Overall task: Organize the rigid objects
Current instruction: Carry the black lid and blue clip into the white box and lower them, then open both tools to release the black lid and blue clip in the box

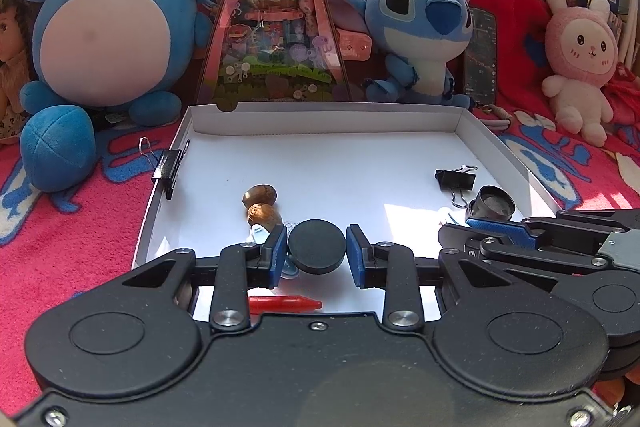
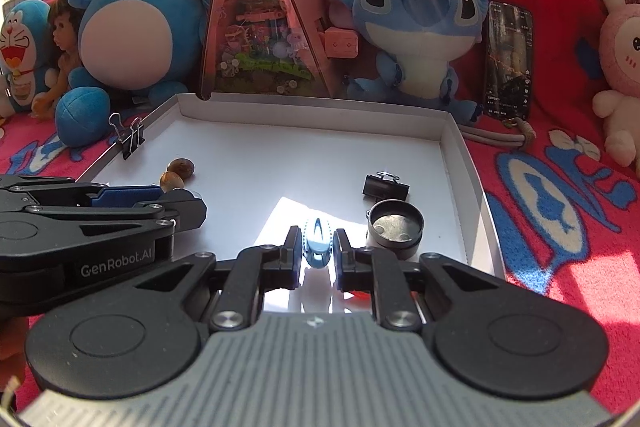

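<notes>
A shallow white box lid (image 1: 472, 131) lies on a red and pink patterned blanket (image 1: 80, 247), with plush toys lined up along its far side. At the far left sits a round blue plush (image 1: 108, 39), then a tall triangular display case (image 1: 276, 27), a blue big-eared plush (image 1: 420, 27), and a pink rabbit plush (image 1: 580, 59) at the far right.

On the lid's left wall a black binder clip (image 1: 170, 167) is clamped over the rim. Just inside, left of centre, two brown nuts (image 1: 260, 205) lie touching each other. Nearer, the left claw (image 1: 317, 251) has its blue pads pressed on either side of a black round disc (image 1: 317, 247), so it is partly closed and gripping the disc just above the lid floor. Beneath that claw a red crayon-like stick (image 1: 286, 304) lies on the white floor.

Further right, the right claw (image 2: 318, 247) is closed tight on a small light-blue object (image 2: 318, 243), possibly a clip or toy, though its shape is hard to read. To its right stands a small round dark tin (image 2: 395, 227) with something silvery inside, and just beyond it a second black binder clip (image 2: 386, 187) lies flat on the lid floor. A dark phone (image 2: 508, 59) leans upright against the blanket beyond the lid's right far corner.
</notes>
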`<state>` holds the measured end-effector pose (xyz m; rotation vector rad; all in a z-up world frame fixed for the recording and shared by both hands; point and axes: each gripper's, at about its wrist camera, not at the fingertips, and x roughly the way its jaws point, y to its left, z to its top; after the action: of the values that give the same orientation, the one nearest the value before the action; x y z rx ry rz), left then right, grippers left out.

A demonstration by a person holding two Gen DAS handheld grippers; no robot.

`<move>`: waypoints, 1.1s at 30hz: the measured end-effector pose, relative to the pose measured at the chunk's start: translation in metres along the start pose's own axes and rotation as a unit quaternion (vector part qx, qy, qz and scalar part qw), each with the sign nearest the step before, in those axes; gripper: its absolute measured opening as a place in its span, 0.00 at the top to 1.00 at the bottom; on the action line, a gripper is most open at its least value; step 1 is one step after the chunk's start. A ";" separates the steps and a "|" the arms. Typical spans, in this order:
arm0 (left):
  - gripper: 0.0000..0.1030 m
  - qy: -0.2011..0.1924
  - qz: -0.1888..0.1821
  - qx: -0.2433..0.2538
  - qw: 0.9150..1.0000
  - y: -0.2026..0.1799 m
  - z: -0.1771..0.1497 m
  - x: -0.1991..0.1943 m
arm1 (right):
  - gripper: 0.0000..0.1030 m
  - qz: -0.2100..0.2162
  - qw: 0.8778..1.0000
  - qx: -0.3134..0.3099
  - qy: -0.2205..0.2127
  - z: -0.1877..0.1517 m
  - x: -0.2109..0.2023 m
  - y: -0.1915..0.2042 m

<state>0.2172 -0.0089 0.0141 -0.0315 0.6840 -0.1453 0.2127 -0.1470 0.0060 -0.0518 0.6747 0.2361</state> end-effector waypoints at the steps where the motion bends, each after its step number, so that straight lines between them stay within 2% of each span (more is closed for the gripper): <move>1: 0.70 0.000 0.000 0.000 1.000 0.000 0.000 0.000 | 0.80 0.000 1.000 0.000 0.000 0.000 0.001 0.000; 16: 0.70 -0.006 0.003 0.005 1.000 -0.004 -0.001 0.003 | 0.80 0.003 1.000 0.013 0.006 -0.002 0.010 -0.003; 28: 0.70 0.005 0.005 -0.003 1.000 -0.001 -0.004 0.009 | 0.78 0.005 1.000 0.020 0.002 -0.003 0.011 -0.004; 33: 0.63 0.005 0.007 -0.003 1.000 -0.002 -0.004 0.008 | 0.75 0.005 1.000 0.022 0.001 -0.004 0.011 -0.004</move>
<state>0.2202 -0.0120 0.0061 -0.0320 0.6939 -0.1309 0.2196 -0.1490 -0.0038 -0.0077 0.6829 0.2307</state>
